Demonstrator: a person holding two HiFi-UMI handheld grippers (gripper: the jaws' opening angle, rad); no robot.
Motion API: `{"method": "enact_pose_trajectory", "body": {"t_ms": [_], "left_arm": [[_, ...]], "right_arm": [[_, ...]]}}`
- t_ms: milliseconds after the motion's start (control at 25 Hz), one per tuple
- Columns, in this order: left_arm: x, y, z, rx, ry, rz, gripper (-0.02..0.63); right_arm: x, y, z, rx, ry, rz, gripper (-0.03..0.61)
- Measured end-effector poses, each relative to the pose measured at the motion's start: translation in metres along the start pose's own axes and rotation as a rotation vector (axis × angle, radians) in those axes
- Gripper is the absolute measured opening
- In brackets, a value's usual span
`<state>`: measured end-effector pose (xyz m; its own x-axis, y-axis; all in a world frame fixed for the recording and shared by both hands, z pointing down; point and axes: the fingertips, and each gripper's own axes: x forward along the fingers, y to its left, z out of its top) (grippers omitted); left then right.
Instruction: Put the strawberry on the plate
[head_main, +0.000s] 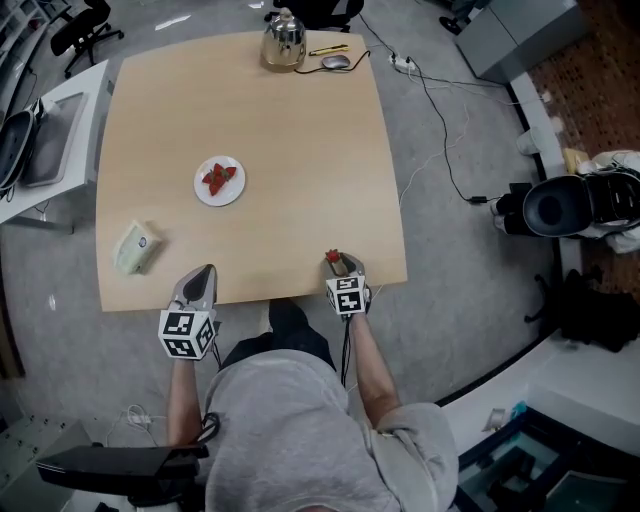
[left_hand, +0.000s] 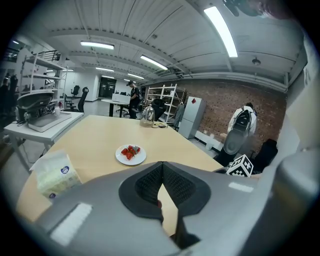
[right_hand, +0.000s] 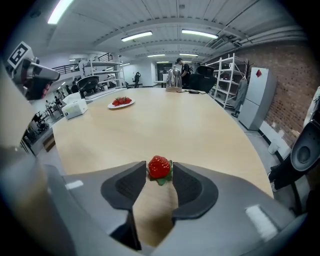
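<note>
Head view: light wooden square tabletop (head_main: 270, 130) fills the upper-centre of the frame. A person in a grey top stands at its near edge, bottom centre, w/ one gripper in each hand.

Right gripper (head_main: 338, 263) is at the lower-right part of the tabletop, just inside the near edge. Its jaws are spread, w/ a single red strawberry w/ green leaves (head_main: 333, 257) between the tips. In the right gripper view (right_hand: 159, 173) the strawberry (right_hand: 158, 165) sits on the wood, low centre of the frame. There's a thin gap to the left-hand pad and its leaf is at or touching the right-hand pad. The pads aren't squeezing it.

Left gripper (head_main: 207, 270) is at lower left, over the tabletop's near edge. In the left gripper view (left_hand: 162, 164) its jaws are pressed together at the tips, w/ nothing between them.

The small round white plate (head_main: 229, 197) lies left of centre on the tabletop, well apart from both grippers. It already carries a few red strawberry pieces (head_main: 219, 179). It shows mid-frame in the left gripper view (left_hand: 122, 159) and far off at upper left in the right gripper view (right_hand: 112, 105).

Other items:
- Pale green-white soft tissue pack (head_main: 136, 247) at the left edge of the tabletop, near the left gripper.
- Shiny metal kettle (head_main: 284, 40) at top centre.
- Yellow pen (head_main: 328, 49) and grey computer mouse (head_main: 336, 62) just right of the kettle.
</note>
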<state>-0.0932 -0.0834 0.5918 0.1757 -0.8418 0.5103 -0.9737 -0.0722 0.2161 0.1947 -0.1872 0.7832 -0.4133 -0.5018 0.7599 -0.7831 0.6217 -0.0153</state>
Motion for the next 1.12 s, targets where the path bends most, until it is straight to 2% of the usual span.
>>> {"method": "enact_pose_trajectory", "body": {"t_ms": [560,800,1120], "left_arm": [[0.006,0.013,-0.008,-0.036,0.016,0.022,0.020],[0.002,0.019,-0.007,-0.052,0.003,0.041,0.020],[-0.008,0.031,-0.010,-0.079,-0.013,0.098,0.020]], "right_arm": [[0.005,-0.005,0.013,0.004,-0.013,-0.010,0.149],[0.002,0.002,0.046,-0.020,-0.064,0.012,0.147],[0.012,0.024,0.092,-0.079,-0.113,0.087,0.147]]}}
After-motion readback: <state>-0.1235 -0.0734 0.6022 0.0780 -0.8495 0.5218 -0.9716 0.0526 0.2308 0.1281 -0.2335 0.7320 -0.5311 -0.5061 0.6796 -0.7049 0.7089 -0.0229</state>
